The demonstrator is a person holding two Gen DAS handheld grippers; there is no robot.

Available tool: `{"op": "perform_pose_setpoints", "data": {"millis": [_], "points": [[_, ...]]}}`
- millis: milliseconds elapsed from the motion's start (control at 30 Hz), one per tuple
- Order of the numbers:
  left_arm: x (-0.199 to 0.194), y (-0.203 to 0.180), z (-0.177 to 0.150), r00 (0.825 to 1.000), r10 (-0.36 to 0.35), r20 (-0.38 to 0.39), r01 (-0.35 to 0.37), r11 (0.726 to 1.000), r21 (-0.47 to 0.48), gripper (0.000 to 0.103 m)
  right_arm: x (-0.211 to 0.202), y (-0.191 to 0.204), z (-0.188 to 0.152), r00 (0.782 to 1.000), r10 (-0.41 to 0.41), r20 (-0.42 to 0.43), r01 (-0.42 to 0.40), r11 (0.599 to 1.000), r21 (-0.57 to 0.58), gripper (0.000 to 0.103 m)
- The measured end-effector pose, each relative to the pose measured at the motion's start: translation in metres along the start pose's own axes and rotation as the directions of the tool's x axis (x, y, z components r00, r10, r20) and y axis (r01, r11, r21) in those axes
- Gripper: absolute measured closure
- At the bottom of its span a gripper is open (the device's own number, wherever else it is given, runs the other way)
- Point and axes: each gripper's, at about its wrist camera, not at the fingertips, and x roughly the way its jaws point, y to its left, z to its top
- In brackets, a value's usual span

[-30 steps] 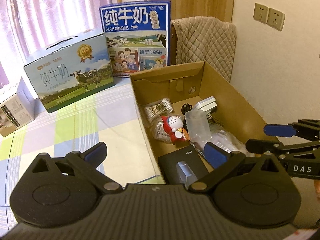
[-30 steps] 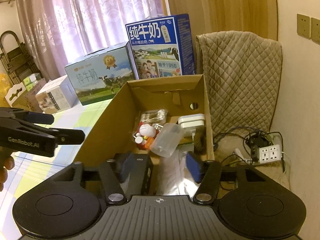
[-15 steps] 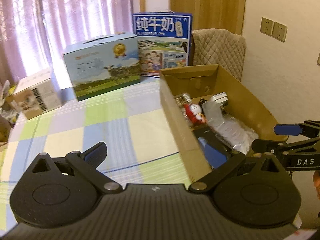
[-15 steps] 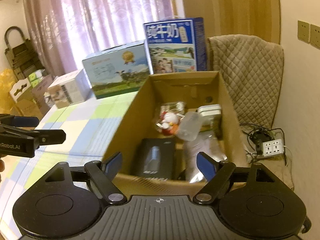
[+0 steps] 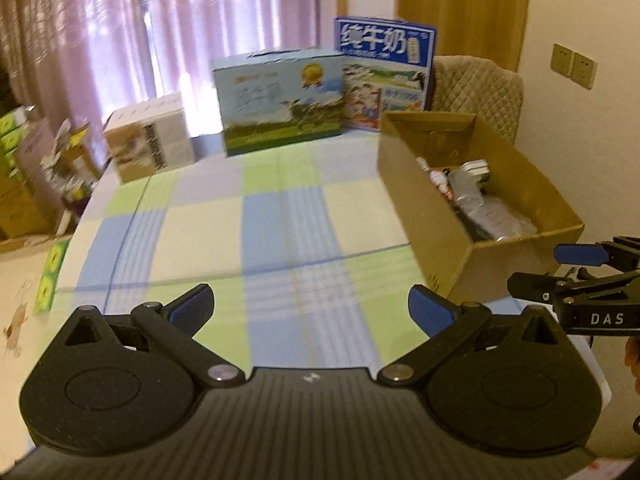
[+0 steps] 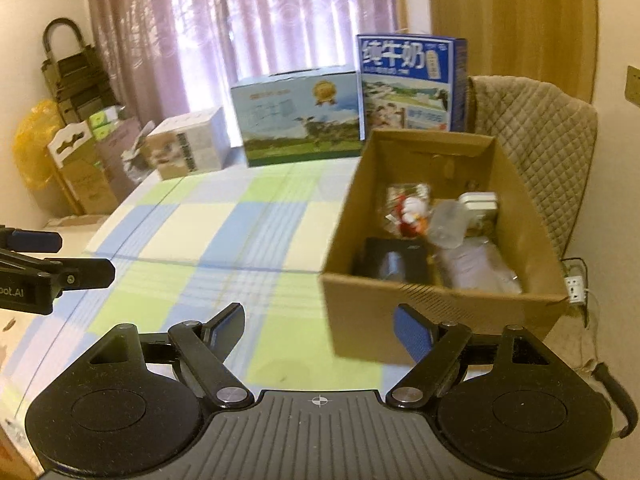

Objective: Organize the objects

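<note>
1. Cardboard box [image 6: 440, 312] sits at the right edge of the checked tablecloth [image 6: 224, 248], holding a red-and-white toy [image 6: 410, 216], a black case [image 6: 394, 262] and a clear cup [image 6: 446, 224].
2. Left gripper [image 5: 310, 306] hangs over bare cloth, jaws spread, empty.
3. Right gripper [image 6: 318, 326] faces the box's near wall, jaws spread, empty.

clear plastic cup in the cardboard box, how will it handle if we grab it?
The clear plastic cup looks thin-walled, so probably light and apt to flex under firm jaws. It lies tilted on other items in the cardboard box, so it may roll or slide when nudged. Its smooth surface could be slippery.
</note>
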Motion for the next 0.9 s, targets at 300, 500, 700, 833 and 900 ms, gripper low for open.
{"op": "perform_pose_setpoints", "data": {"millis": [300,500,700,833,900], "points": [[-0.023,0.029,-0.042,0.995,0.035,-0.091,-0.041,0.997,-0.065,0.001,-0.007,0.037,-0.022,0.997,0.053,-0.048,-0.051,0.998,0.028,0.024],[-0.034,0.043,-0.064,0.989,0.046,-0.138,-0.06,0.993,-0.098,0.001,-0.01,0.058,-0.037,0.994,0.066,-0.087,-0.064,0.998,0.03,0.024],[-0.045,0.052,-0.08,0.987,0.039,-0.154,-0.056,0.992,-0.11,0.001,-0.014,0.076,-0.052,0.991,0.075,-0.108,-0.073,0.997,0.024,0.024],[-0.049,0.055,-0.089,0.986,0.036,-0.165,-0.056,0.991,-0.117,0.001,-0.017,0.087,-0.059,0.99,0.083,-0.113,-0.081,0.997,0.019,0.024],[-0.052,0.057,-0.094,0.985,0.04,-0.171,-0.061,0.991,-0.121,0.001,-0.019,0.092,-0.062,0.99,0.085,-0.114,-0.084,0.996,0.016,0.024]]}}
